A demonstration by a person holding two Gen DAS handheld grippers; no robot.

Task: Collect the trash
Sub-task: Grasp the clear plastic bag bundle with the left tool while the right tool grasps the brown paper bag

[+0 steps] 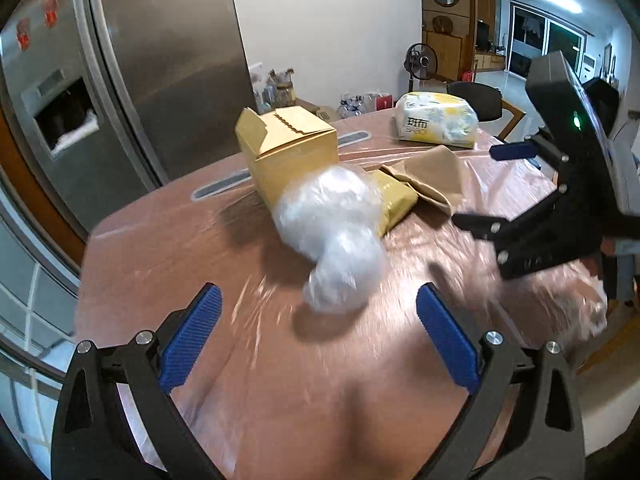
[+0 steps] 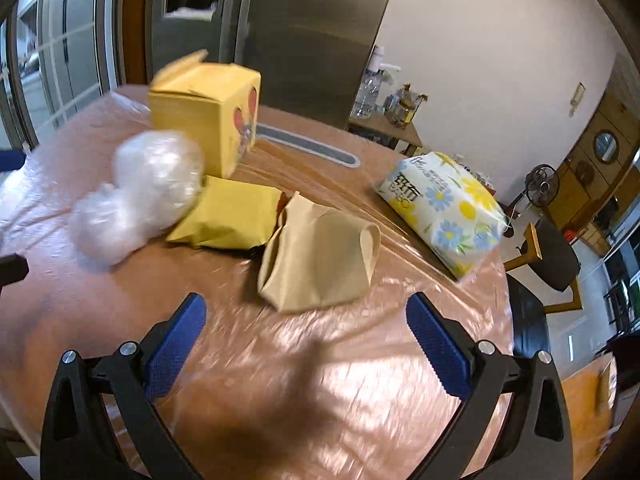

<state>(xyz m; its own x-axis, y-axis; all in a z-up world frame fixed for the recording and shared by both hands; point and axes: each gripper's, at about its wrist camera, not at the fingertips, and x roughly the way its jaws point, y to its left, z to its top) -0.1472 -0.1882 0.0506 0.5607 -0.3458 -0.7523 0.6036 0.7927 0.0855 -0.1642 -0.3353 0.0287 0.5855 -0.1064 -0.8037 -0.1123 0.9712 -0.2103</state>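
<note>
Both my left gripper (image 1: 318, 338) and right gripper (image 2: 306, 346) gape empty above the plastic-covered table (image 2: 280, 360) — crumpled clear plastic wad (image 1: 332, 232), yellow padded envelope (image 2: 232, 218), tan paper bag (image 2: 320, 264) all uncollected.

Plastic wad (image 1: 334, 236) motion-blurred; yellow packet (image 1: 394, 200) half hidden behind it; table (image 2: 320, 400) foreground smeared.

A home kitchen and dining area: a steel double-door fridge (image 1: 132, 80) with magnets stands behind a round worktop (image 2: 320, 360) under clear plastic, beside dining chairs (image 2: 556, 256), a standing fan (image 1: 420, 60) and wooden cabinets (image 1: 448, 20).
</note>
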